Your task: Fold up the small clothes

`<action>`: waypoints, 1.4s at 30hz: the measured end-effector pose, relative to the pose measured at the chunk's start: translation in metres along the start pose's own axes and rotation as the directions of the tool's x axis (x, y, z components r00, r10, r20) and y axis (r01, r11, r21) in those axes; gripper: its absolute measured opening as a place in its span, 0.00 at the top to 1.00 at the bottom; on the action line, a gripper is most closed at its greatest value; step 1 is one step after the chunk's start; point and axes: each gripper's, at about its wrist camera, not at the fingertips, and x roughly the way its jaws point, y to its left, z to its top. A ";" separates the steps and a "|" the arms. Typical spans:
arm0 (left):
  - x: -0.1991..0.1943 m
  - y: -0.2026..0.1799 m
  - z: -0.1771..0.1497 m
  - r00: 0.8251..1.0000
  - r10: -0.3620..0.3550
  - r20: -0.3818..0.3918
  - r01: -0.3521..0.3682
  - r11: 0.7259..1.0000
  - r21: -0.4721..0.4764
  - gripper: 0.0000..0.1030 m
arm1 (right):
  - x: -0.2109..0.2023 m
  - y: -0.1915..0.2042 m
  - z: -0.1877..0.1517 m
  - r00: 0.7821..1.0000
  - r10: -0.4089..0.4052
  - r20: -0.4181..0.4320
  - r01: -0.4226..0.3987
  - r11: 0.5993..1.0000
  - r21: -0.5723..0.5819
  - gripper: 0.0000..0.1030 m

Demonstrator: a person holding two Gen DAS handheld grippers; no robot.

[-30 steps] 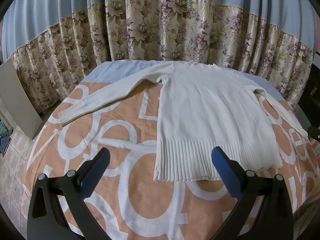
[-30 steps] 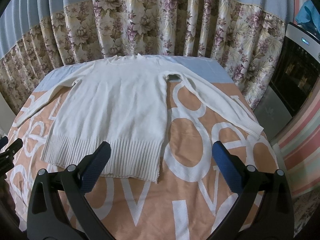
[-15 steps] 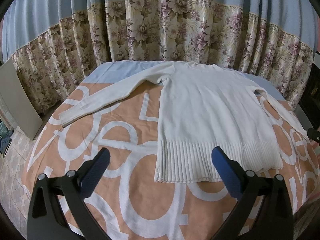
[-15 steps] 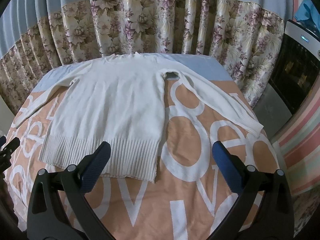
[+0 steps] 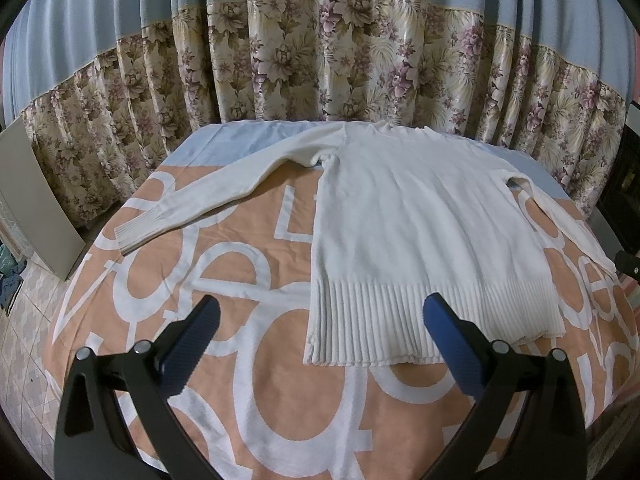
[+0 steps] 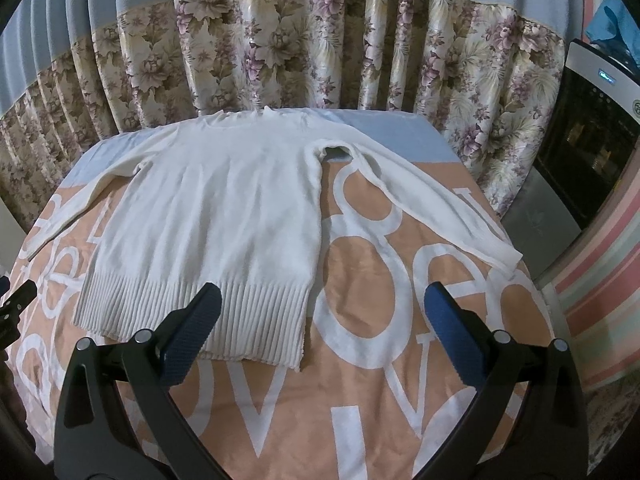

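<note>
Hovering wide open and empty, left tongs (image 5: 318, 322) and right tongs (image 6: 322, 322) face the flat sweater (image 5: 420, 232), hem nearest at lower frame, collar-to-hem axis running away.

White sweater (image 5: 420, 216) lies flat on lettered bedspread (image 5: 256, 360).
</note>
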 end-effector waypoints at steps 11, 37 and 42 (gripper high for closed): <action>0.003 -0.006 0.002 1.000 -0.004 -0.007 0.004 1.000 0.001 0.01 | 0.009 -0.013 0.005 1.000 -0.024 -0.002 0.024 1.000 0.015 0.03; 0.065 -0.037 0.030 0.999 -0.004 -0.033 0.004 1.000 0.001 0.01 | 0.072 -0.119 0.015 0.987 -0.158 -0.042 0.163 0.971 0.174 0.03; 0.082 -0.049 0.033 0.999 -0.024 -0.047 0.024 1.000 -0.004 0.01 | 0.089 -0.153 0.011 0.981 -0.175 -0.079 0.189 0.953 0.235 0.08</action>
